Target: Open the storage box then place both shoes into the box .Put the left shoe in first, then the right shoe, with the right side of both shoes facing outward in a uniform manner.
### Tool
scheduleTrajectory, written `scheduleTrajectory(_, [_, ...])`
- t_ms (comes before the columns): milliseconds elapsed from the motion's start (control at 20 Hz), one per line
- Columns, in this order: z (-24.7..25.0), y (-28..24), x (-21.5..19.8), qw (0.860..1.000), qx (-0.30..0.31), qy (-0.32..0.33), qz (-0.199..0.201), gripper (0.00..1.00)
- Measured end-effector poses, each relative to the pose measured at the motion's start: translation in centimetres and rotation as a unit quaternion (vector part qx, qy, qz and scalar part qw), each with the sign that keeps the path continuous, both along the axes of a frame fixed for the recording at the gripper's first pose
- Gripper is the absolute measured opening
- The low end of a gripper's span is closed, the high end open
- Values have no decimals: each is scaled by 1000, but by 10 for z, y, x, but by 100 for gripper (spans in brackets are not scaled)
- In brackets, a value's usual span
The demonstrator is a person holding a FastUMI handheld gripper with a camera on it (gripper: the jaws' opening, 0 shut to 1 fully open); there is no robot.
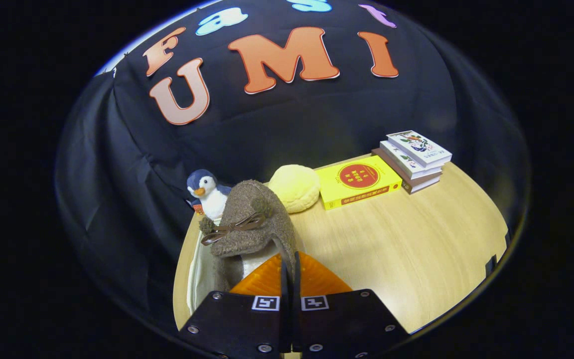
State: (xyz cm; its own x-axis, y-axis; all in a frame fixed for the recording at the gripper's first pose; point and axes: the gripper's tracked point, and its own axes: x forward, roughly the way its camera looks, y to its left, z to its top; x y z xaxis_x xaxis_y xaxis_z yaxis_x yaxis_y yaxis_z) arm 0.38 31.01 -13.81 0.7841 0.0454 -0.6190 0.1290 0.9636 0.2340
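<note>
A brown felt shoe (252,224) with a dark bow and two pompoms hangs just ahead of my fingers, toe pointing away, its pale lining showing at the opening. My gripper (289,257) is shut on the shoe's rear rim, the orange fingers (262,281) pressed almost together on it. Below the shoe on its left, a cream-white panel (195,274) runs along the table's near-left edge. I cannot tell whether it belongs to the storage box. The second shoe is hidden or out of sight.
A penguin plush (207,192) and a round yellow plush (294,187) sit just beyond the shoe by the cloth wall. A yellow book (357,179) and a stack of books (414,159) lie at the far right of the wooden table (406,244).
</note>
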Motion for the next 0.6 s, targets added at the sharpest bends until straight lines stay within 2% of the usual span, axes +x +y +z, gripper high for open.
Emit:
scheduleTrajectory(450, [-52,18,2,998,-44,43,6,3])
scheduleTrajectory(550, [-52,24,1,998,-40,40,18,8])
scheduleTrajectory(600, [-47,27,2,999,-33,32,22,16])
